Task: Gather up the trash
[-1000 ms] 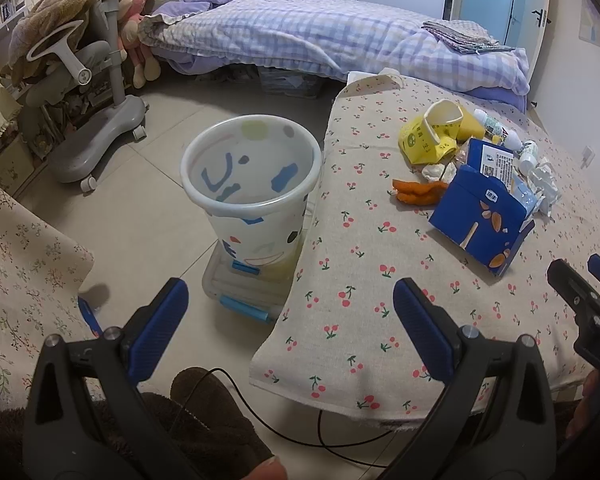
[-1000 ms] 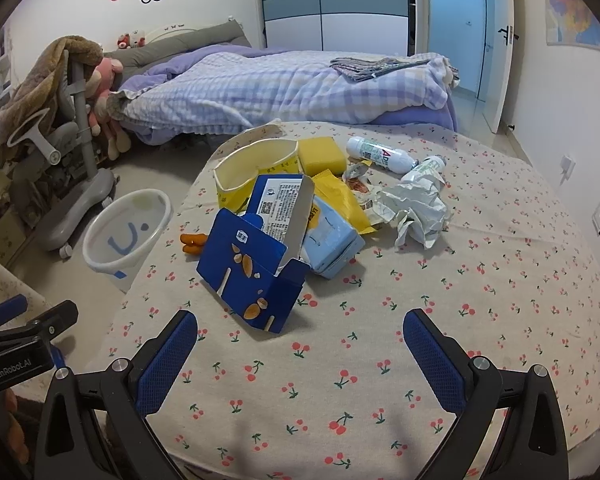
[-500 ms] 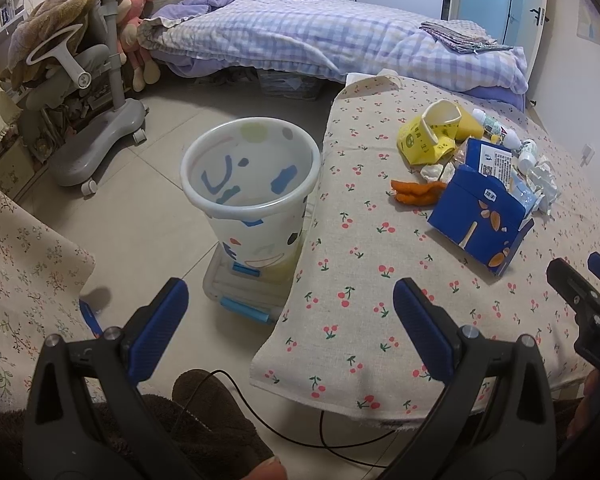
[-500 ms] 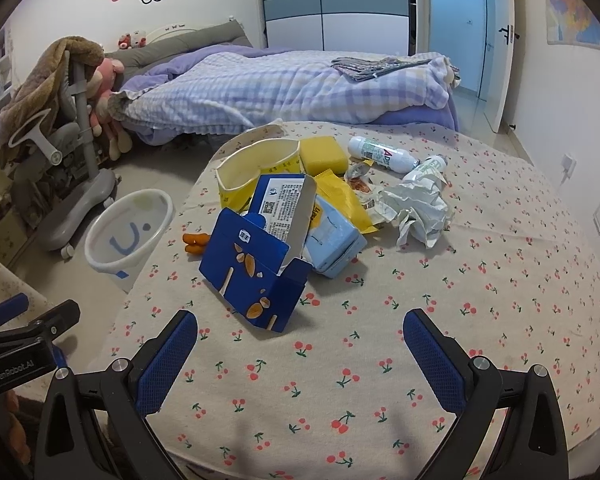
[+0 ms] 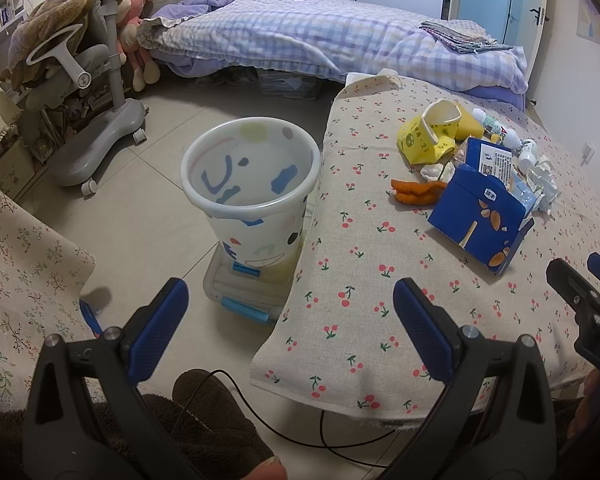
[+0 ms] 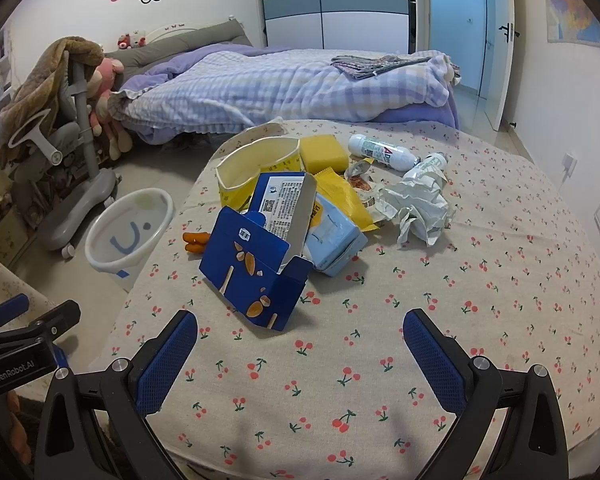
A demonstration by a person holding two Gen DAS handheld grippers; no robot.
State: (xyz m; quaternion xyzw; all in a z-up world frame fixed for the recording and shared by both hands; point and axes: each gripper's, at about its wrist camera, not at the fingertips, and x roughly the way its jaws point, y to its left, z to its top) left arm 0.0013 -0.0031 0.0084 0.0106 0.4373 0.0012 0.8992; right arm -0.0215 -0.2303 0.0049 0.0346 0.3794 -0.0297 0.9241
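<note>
Fig.: Left claw (image 5: 290, 306) wide open, empty, over counter (image 5: 380, 280) edge nr bin (image 5: 252, 184) on floor. Right claw (image 6: 300, 336) wide open, empty, above cloth just short of blue box (image 6: 256, 272); trash pile w/ crumpled paper (image 6: 416, 208) behind it.

Cherry-print covered table (image 6: 480, 280), blue carton (image 6: 256, 276), yellow paper cup (image 6: 256, 168), sponge (image 6: 324, 154), crumpled paper (image 6: 420, 208), bottle (image 6: 380, 152), orange peel (image 5: 416, 192); tiled floor (image 5: 152, 216), bin (image 5: 252, 196) on clear box (image 5: 248, 292).
</note>
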